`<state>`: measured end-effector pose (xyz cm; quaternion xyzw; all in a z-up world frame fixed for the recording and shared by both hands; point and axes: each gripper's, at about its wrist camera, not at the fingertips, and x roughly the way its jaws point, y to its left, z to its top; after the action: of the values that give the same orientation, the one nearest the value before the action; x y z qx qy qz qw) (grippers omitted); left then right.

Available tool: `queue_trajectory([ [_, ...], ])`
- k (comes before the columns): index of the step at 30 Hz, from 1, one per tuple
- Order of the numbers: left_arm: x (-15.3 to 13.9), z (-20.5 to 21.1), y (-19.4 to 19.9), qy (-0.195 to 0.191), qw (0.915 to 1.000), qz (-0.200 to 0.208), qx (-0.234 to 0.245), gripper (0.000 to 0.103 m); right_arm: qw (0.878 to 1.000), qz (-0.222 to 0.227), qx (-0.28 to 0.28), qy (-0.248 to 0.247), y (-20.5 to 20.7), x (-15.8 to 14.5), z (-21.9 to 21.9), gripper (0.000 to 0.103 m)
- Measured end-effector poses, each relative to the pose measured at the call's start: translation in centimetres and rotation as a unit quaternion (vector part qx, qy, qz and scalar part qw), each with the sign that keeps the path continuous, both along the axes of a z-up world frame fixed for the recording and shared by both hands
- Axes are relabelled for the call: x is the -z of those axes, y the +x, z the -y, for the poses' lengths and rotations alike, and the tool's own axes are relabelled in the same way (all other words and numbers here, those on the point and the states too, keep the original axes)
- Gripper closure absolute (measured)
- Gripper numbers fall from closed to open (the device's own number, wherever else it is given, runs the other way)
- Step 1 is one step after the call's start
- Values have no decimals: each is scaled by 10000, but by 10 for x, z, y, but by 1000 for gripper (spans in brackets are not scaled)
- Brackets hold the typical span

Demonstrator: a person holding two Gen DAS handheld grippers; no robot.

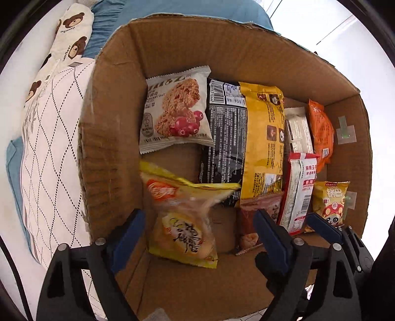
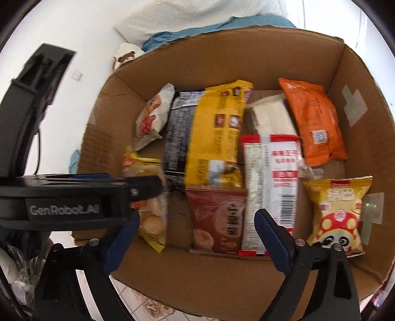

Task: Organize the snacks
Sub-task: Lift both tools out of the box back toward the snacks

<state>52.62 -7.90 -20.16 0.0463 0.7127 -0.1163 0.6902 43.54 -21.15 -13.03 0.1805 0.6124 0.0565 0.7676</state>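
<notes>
An open cardboard box point(image 1: 197, 49) point(image 2: 222, 61) holds several snack packets. My left gripper point(image 1: 200, 237) hangs open over its left side. A blurred yellow pastry packet point(image 1: 182, 222) point(image 2: 148, 222) lies between and below the fingers, clear of the pads. My right gripper point(image 2: 197, 237) is open above a brown packet point(image 2: 217, 222) point(image 1: 246, 239), not touching it. Further in lie a white oat-cookie packet point(image 1: 175, 111), a black packet point(image 1: 227, 138), a long yellow packet point(image 2: 217, 128), a red-and-white packet point(image 2: 271, 192), an orange packet point(image 2: 313, 118) and a small yellow cartoon packet point(image 2: 338, 212).
The box sits on bedding: a bear-print pillow point(image 1: 71, 32), a diamond-stitched quilt point(image 1: 49, 123) and a blue sheet point(image 1: 172, 10). Bare cardboard floor point(image 1: 197, 284) shows at the near end of the box. The left gripper's body point(image 2: 64, 197) crosses the left of the right wrist view.
</notes>
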Motion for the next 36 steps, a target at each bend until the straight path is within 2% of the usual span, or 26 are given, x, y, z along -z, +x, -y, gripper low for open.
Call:
queue_trajectory([
  [9, -9, -3, 3, -36, 9992, 348, -196, 13, 9986, 125, 271, -430, -8, -18, 29, 6],
  [14, -28, 0, -11, 30, 9966, 794, -198, 13, 9969, 252, 291, -693, -24, -28, 39, 6],
  [20, -58, 4, -40, 11, 9911, 1329, -115, 13, 9936, 461, 308, -988, -38, -46, 50, 6],
  [29, -87, 5, -80, -166, 9826, 1849, -15, 13, 9887, 811, 378, -1201, -64, -71, 57, 6],
  [36, -119, 6, -115, -343, 9716, 2343, 7, 13, 9823, 1260, 356, -1338, -94, -106, 55, 6],
])
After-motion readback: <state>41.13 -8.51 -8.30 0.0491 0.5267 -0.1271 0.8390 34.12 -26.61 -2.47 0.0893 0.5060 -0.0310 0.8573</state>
